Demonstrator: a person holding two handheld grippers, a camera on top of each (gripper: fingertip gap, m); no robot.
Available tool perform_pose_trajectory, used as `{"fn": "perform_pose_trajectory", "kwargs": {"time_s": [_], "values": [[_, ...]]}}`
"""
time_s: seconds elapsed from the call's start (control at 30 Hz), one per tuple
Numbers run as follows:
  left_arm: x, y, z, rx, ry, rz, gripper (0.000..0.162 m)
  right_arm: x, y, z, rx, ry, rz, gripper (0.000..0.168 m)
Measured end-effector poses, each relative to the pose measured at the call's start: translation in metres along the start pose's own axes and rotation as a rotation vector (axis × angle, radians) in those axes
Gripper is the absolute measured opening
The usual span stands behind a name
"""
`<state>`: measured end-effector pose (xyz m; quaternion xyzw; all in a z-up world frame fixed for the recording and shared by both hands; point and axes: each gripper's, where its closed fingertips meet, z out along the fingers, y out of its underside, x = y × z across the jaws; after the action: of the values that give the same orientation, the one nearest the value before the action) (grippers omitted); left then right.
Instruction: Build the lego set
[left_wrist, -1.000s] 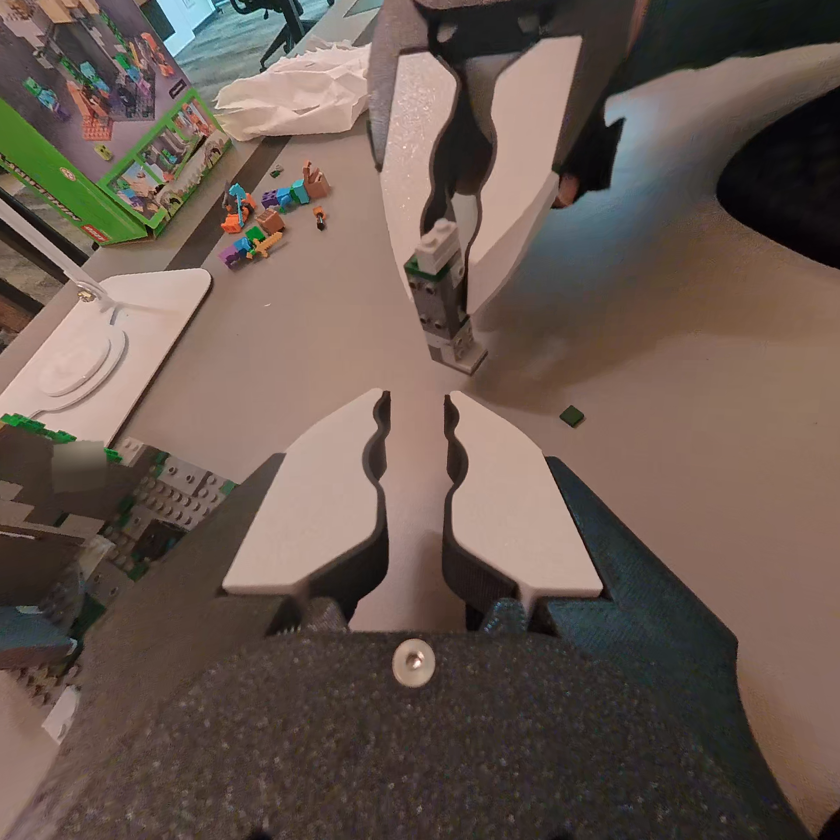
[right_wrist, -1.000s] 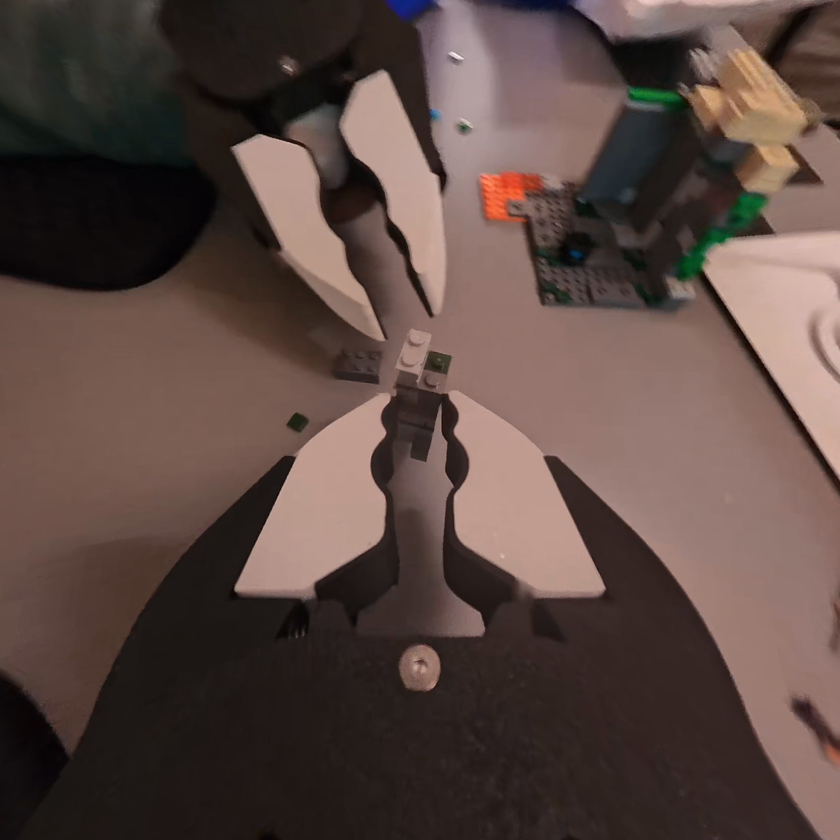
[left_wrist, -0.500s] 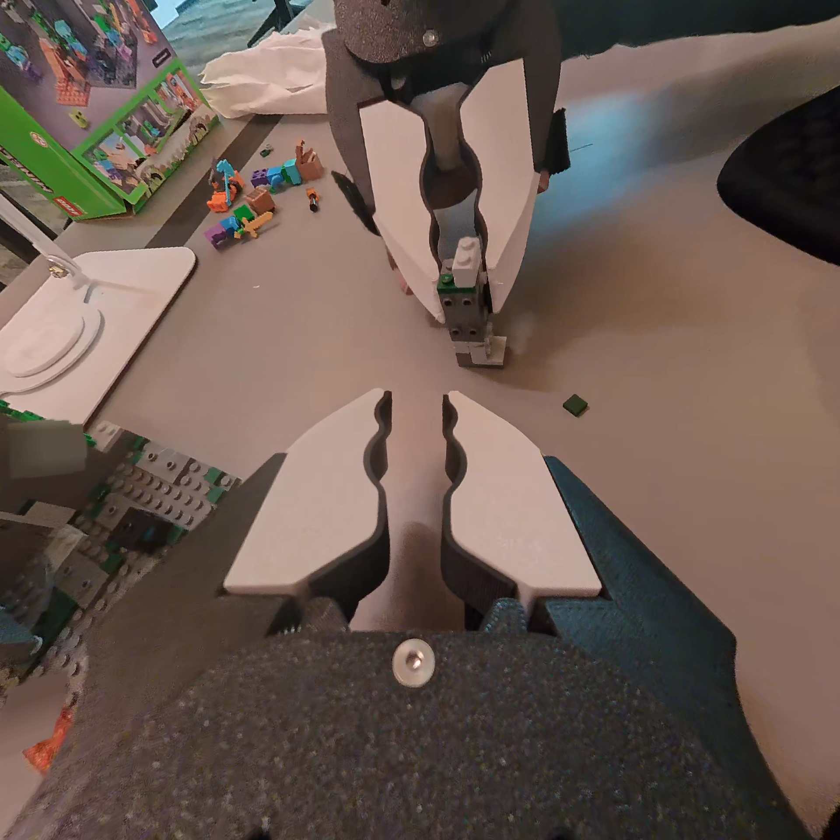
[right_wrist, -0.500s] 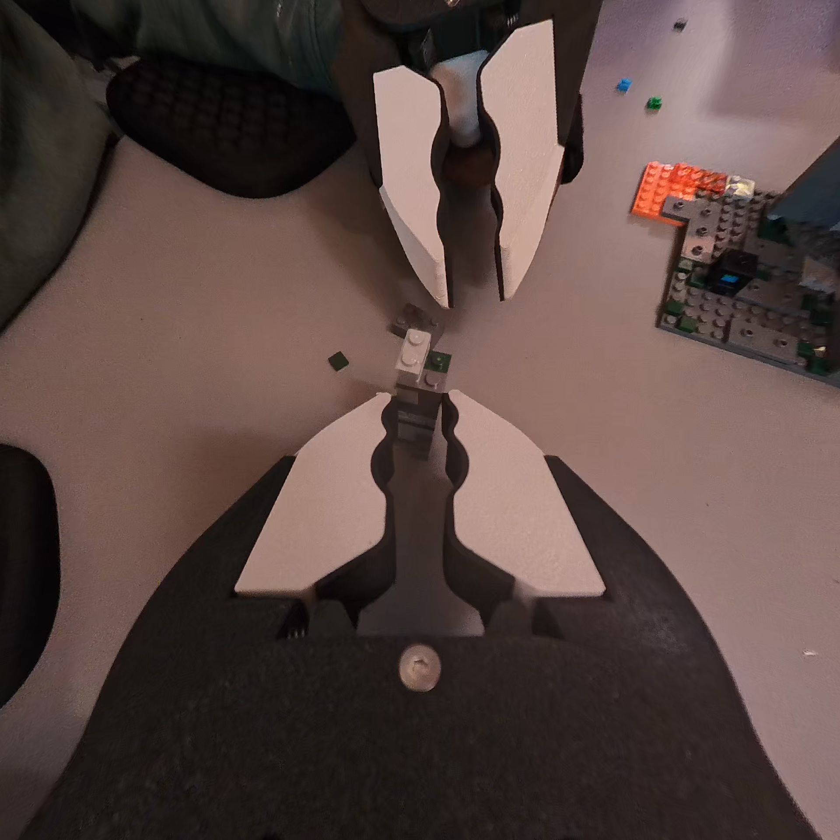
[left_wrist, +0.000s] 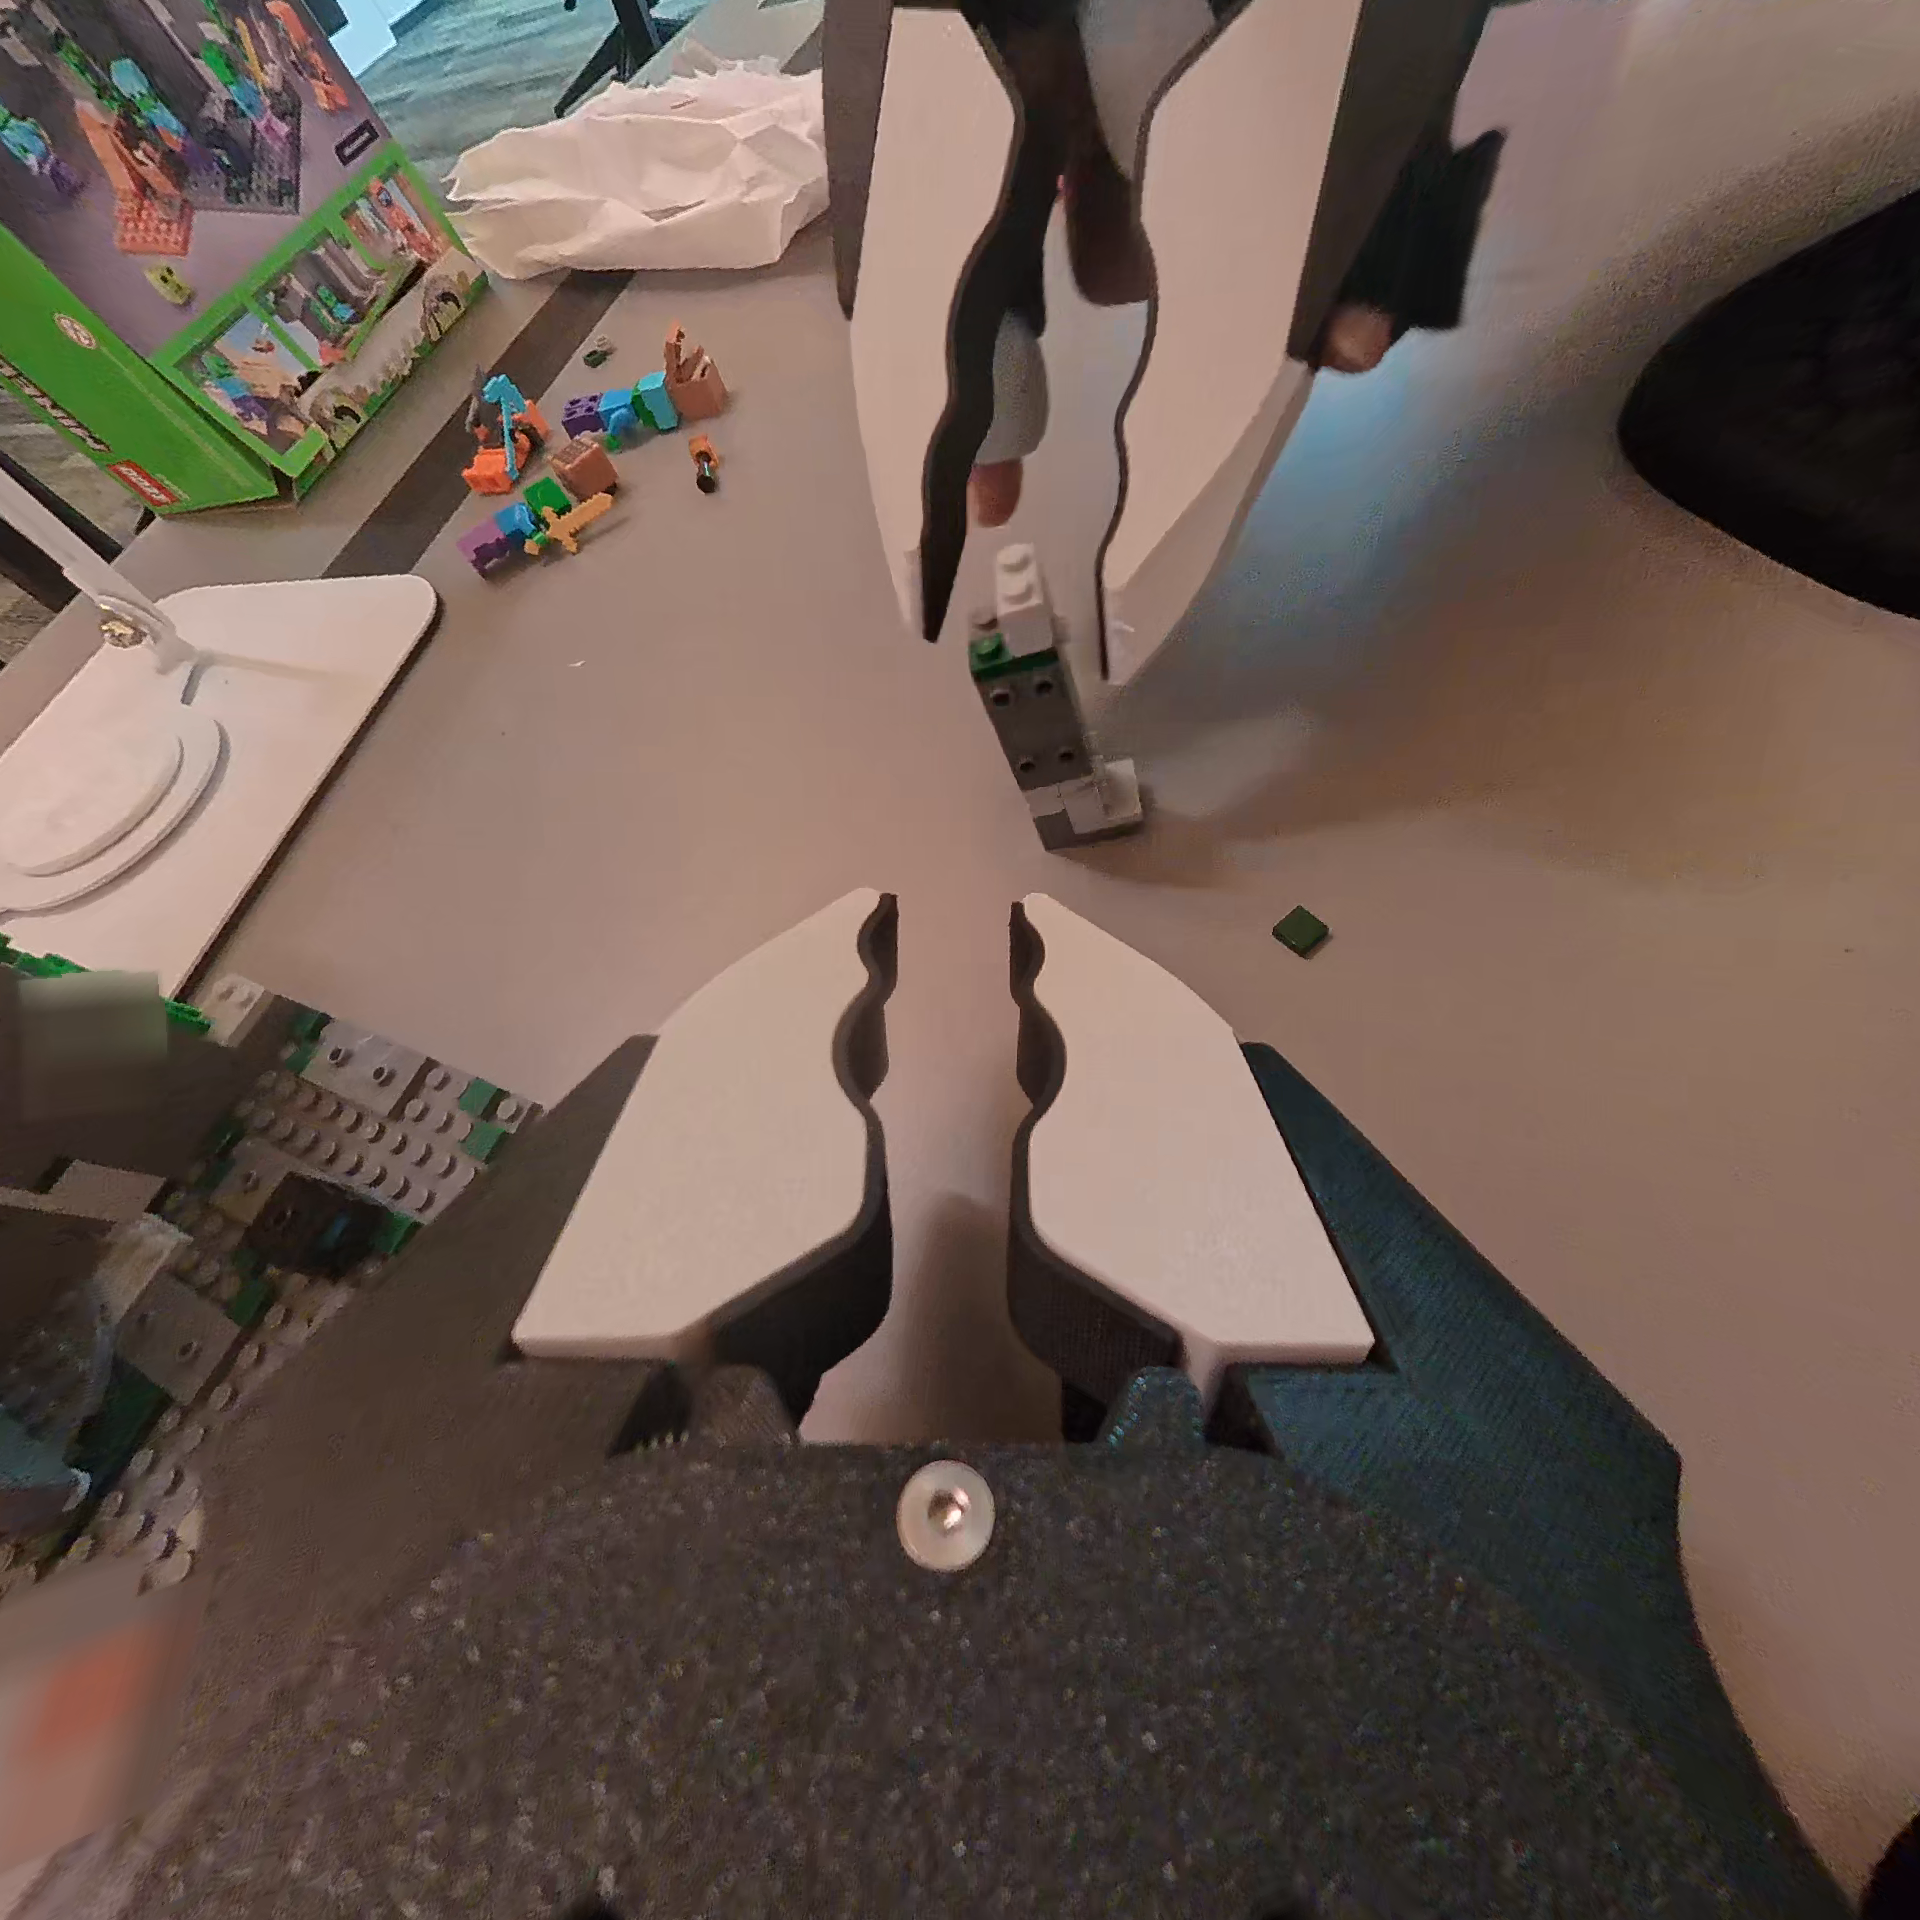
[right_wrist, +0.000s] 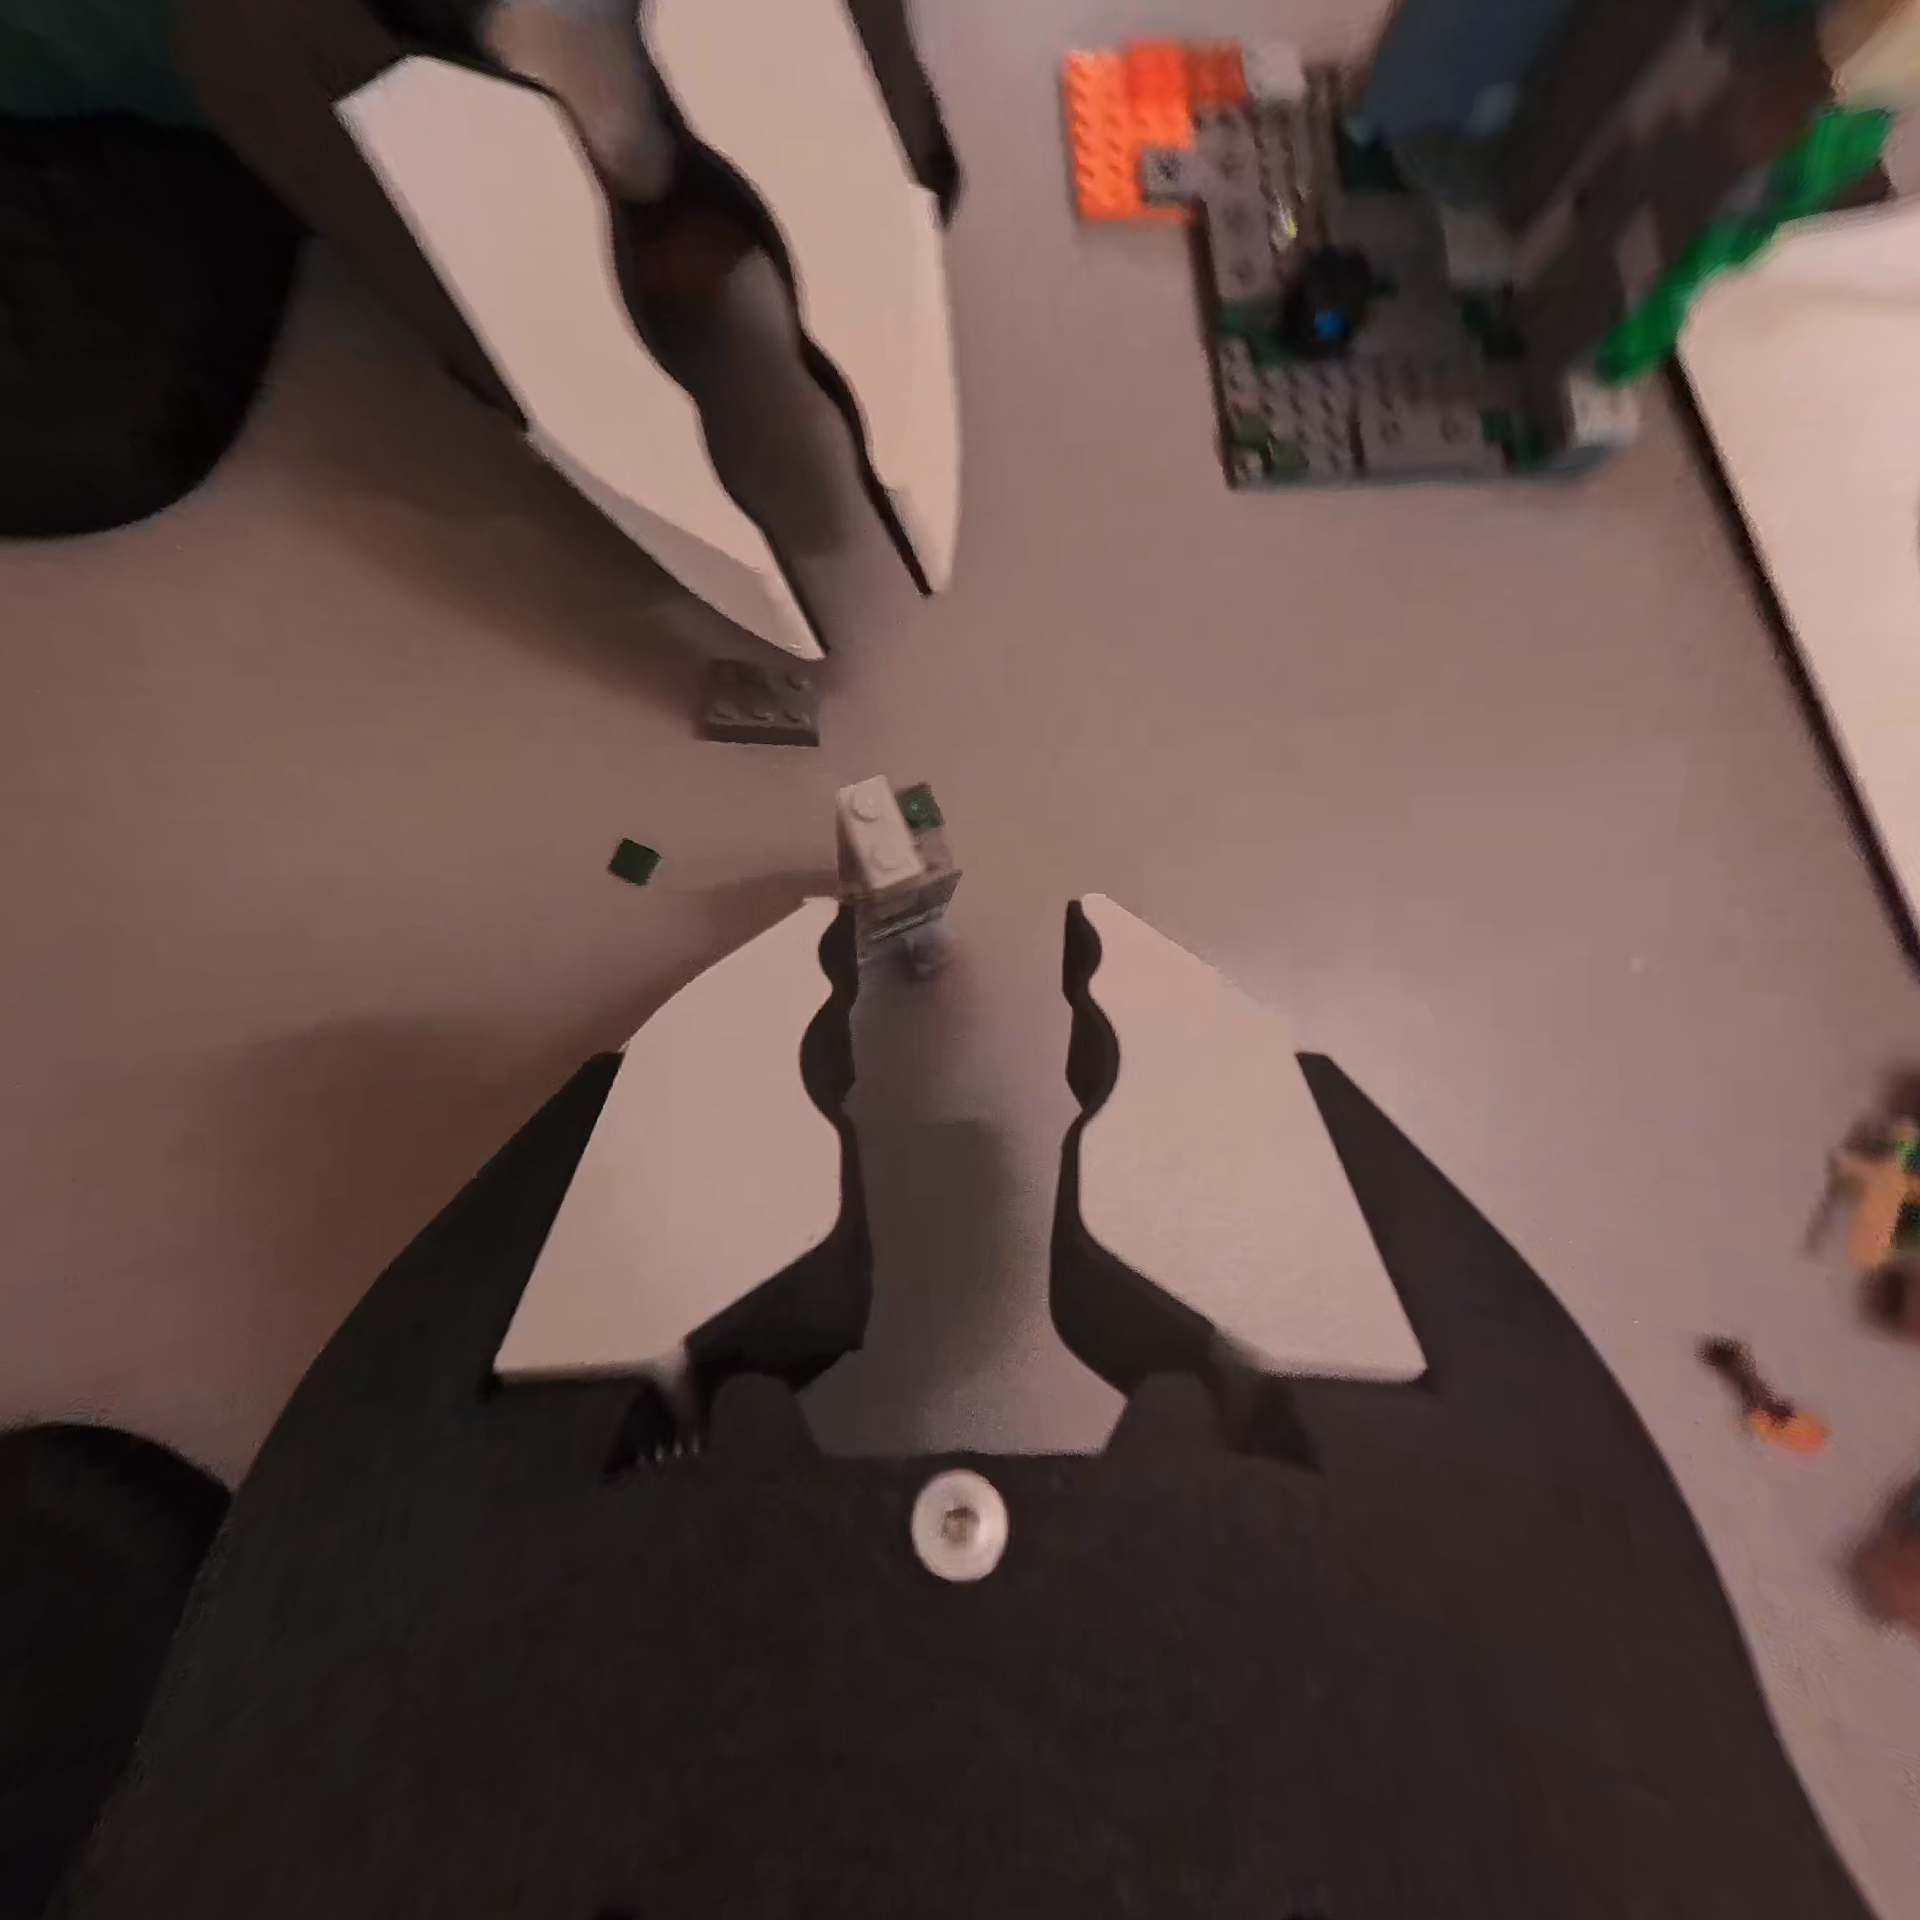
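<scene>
Grey brick column (left_wrist: 1044, 717) standing upright on the grey table (left_wrist: 727, 727), long axis near vertical, leaning a little, with a pale brick and a green stud at its top and a wider foot at the bottom. Right gripper (right_wrist: 951, 914) spread wide and grasping nothing, poised above the column; column top just off the inner edge of one finger (right_wrist: 727, 1039), apart from the other, possibly brushing the near one, though motion blur makes contact hard to call. In the left wrist view, same right gripper (left_wrist: 1023, 634) straddling the column's top from above. Left gripper (left_wrist: 948, 909) parted by a narrow gap, empty, low over the table, column ahead and slightly to one side, clear of its tips.

Nearer of the two: the right, directly over the column; likely the one to re-grip along the vertical axis, or else to leave it standing. Loose dark grey plate (right_wrist: 764, 704) just beside the left gripper's tip, small dark green tile (left_wrist: 1299, 928) off by itself. Main build (right_wrist: 1382, 312) well apart, beyond the column
</scene>
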<state>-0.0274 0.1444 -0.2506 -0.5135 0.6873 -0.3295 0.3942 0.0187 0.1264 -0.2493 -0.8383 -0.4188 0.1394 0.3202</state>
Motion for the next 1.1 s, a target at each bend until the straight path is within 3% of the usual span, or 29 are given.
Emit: {"fn": "perform_pose_trajectory", "kwargs": {"time_s": [0.07, 0.23, 0.33, 0.37, 0.6, 0.73, 1.1], "values": [[0.001, -0.001, 0.000, -0.002, -0.001, 0.007, 0.020, -0.008, -0.004, -0.003, -0.025, -0.031, 0.086, 0.040], [0.001, -0.004, -0.002, -0.003, -0.011, 0.023, 0.020, -0.013, -0.006, 0.001, -0.122, 0.009, 0.039, 0.042], [0.000, -0.004, -0.003, -0.004, -0.016, 0.029, 0.020, -0.011, -0.001, 0.007, -0.169, -0.002, 0.037, 0.029], [0.000, -0.004, -0.003, -0.004, -0.017, 0.030, 0.020, -0.012, -0.001, 0.008, -0.169, -0.011, 0.021, 0.023], [0.000, -0.001, -0.002, -0.011, -0.011, 0.026, 0.020, -0.016, -0.003, 0.008, -0.131, -0.152, -0.276, 0.023], [-0.001, -0.002, -0.003, -0.010, -0.012, 0.026, 0.020, -0.018, -0.004, 0.009, -0.102, -0.234, -0.244, 0.023], [0.001, -0.003, -0.003, -0.006, -0.002, 0.017, 0.019, -0.016, -0.009, 0.000, -0.017, -0.263, -0.184, 0.032]]}}
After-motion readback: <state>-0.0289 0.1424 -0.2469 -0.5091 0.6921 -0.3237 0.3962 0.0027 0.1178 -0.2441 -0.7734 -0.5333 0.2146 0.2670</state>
